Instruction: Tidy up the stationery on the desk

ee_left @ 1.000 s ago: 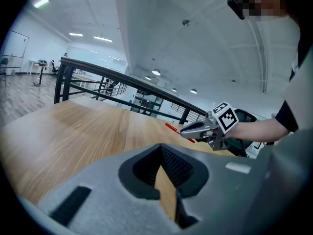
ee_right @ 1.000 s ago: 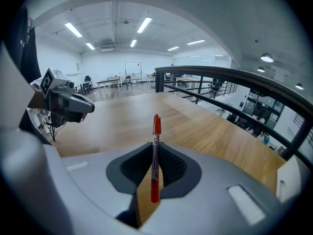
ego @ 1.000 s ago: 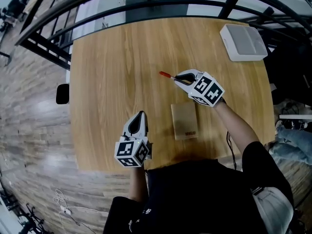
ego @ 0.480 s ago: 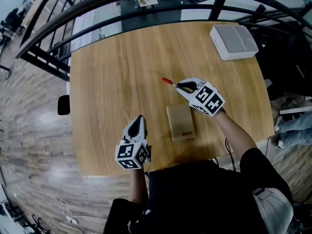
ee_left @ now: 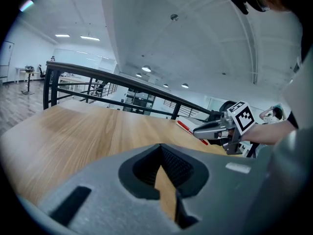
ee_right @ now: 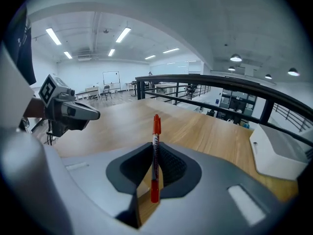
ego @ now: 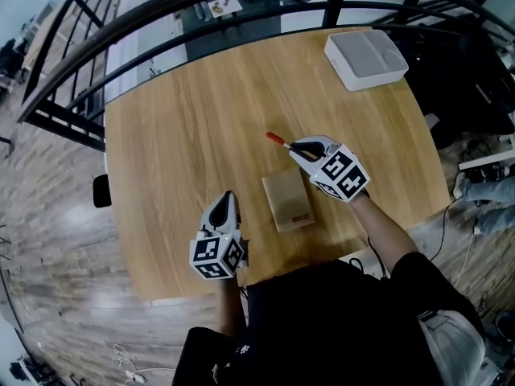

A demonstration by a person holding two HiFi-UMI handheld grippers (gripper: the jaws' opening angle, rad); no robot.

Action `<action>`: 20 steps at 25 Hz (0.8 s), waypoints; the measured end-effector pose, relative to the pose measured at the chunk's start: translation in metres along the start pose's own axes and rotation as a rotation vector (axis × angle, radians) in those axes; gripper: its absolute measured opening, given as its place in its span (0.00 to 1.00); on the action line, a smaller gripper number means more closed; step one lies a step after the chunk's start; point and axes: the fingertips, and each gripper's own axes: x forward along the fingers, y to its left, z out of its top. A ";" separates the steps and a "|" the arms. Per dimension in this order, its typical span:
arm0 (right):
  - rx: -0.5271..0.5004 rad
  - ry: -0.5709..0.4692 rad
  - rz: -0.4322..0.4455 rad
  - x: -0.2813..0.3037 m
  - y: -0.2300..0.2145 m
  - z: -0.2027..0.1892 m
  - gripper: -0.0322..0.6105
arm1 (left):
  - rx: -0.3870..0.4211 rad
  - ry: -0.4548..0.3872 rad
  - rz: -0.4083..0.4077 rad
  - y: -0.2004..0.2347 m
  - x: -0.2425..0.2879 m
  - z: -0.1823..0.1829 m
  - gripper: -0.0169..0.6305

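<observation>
My right gripper point(ego: 299, 147) is shut on a red pen point(ego: 278, 141), whose capped end sticks out toward the table's middle. In the right gripper view the red pen point(ee_right: 155, 153) stands upright between the jaws, above the wooden table point(ee_right: 205, 131). A tan notebook point(ego: 287, 199) lies flat just below and left of that gripper. My left gripper point(ego: 224, 206) hovers near the front edge, left of the notebook, shut with nothing in it. From the left gripper view, the right gripper point(ee_left: 198, 130) with the pen point(ee_left: 185, 127) shows ahead at right.
A white box point(ego: 365, 57) sits at the table's far right corner, also seen as the white box point(ee_right: 281, 153) at right. A dark metal railing point(ego: 201, 2) runs along the table's far edge. The wooden table point(ego: 185, 135) is surrounded by wood-pattern floor.
The right gripper with the pen has moved a little toward the near side. The left gripper has hardly shifted. The head view has swung, so the table and white box sit further left.
</observation>
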 end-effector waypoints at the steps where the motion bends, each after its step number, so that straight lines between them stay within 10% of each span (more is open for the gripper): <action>1: 0.011 -0.001 -0.008 -0.003 -0.001 -0.004 0.13 | 0.003 0.003 -0.006 -0.002 0.002 -0.001 0.02; 20: 0.266 -0.001 -0.152 -0.055 0.001 -0.064 0.13 | 0.058 0.080 -0.135 -0.047 0.042 -0.016 0.02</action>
